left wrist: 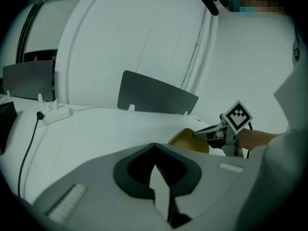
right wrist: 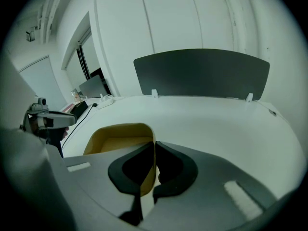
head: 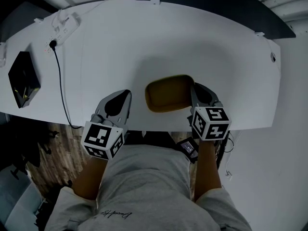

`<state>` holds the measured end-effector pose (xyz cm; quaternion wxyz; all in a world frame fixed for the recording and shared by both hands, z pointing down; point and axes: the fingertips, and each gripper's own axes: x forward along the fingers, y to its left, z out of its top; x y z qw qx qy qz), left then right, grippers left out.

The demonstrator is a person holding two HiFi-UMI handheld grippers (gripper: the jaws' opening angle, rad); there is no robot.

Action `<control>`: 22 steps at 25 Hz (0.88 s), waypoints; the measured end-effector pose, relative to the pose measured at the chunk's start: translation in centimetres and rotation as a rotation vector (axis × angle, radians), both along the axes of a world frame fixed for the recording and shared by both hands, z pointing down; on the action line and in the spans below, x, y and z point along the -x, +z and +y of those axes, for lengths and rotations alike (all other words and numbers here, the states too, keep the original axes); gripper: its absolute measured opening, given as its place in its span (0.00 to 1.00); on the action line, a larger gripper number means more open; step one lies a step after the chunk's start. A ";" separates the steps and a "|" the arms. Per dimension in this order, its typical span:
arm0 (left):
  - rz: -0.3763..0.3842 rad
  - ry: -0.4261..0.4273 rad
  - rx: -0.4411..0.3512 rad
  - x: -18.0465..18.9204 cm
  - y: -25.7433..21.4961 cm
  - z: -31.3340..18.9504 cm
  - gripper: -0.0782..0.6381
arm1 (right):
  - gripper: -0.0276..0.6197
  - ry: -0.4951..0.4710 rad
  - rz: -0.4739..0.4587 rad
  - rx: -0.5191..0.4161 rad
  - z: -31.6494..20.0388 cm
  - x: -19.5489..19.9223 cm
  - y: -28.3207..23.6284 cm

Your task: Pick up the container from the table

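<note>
My right claw [right wrist: 154, 144] pinches one wall of the container [right wrist: 115, 138]; left claw [left wrist: 154, 150] pressed together, empty. Risk: one-sided hold lets it tip, slip.

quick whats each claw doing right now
left claw: closed, nothing in it
right claw: closed on the side wall of the yellow container
</note>
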<state>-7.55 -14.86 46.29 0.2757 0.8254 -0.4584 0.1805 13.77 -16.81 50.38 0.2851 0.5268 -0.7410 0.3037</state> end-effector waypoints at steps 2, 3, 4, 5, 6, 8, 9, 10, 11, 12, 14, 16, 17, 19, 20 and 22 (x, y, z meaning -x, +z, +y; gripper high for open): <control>-0.001 0.002 -0.010 0.1 -0.5 0.0 0.11 | 0.08 0.001 0.001 -0.009 0.0 0.0 -0.6; -0.001 0.004 -0.016 0.1 -0.7 0.0 0.11 | 0.08 0.001 0.002 -0.014 0.1 -0.1 -0.9; 0.000 0.006 -0.021 0.0 -0.9 0.0 0.11 | 0.08 0.002 0.003 -0.019 0.1 -0.2 -1.3; 0.000 0.008 -0.025 0.0 -1.2 0.0 0.11 | 0.08 0.004 0.005 -0.024 0.1 -0.4 -1.6; 0.000 0.012 -0.030 0.0 -1.4 0.0 0.11 | 0.08 0.006 0.006 -0.030 0.2 -0.5 -2.0; -0.002 0.016 -0.040 0.1 -1.8 0.1 0.11 | 0.08 0.011 0.004 -0.043 0.2 -0.6 -2.7; -0.003 0.016 -0.044 0.2 -2.0 0.1 0.11 | 0.08 0.012 0.003 -0.049 0.2 -0.6 -3.1; -0.003 0.017 -0.049 0.3 -2.2 0.1 0.11 | 0.08 0.014 0.003 -0.055 0.2 -0.7 -3.4; -0.003 0.017 -0.055 0.2 -2.5 0.1 0.11 | 0.08 0.015 0.004 -0.060 0.3 -0.8 -3.8; -0.001 0.018 -0.061 0.2 -2.8 0.1 0.11 | 0.08 0.017 0.004 -0.066 0.3 -0.9 -4.2; 0.002 0.020 -0.074 0.1 -3.4 0.2 0.11 | 0.08 0.021 0.003 -0.079 0.4 -1.0 -5.0; 0.004 0.021 -0.085 0.0 -3.9 0.2 0.11 | 0.08 0.024 0.002 -0.090 0.6 -1.1 -5.7; 0.005 0.022 -0.091 0.0 -4.2 0.3 0.11 | 0.08 0.024 0.001 -0.096 0.7 -1.1 -6.0; 0.004 0.022 -0.102 0.0 -4.8 0.3 0.11 | 0.08 0.024 -0.001 -0.106 0.9 -1.2 -6.8; 0.005 0.021 -0.107 0.0 -5.2 0.3 0.11 | 0.08 0.024 -0.003 -0.110 1.0 -1.3 -7.1; 0.006 0.019 -0.119 0.0 -5.8 0.3 0.11 | 0.08 0.025 -0.008 -0.121 1.0 -1.5 -7.8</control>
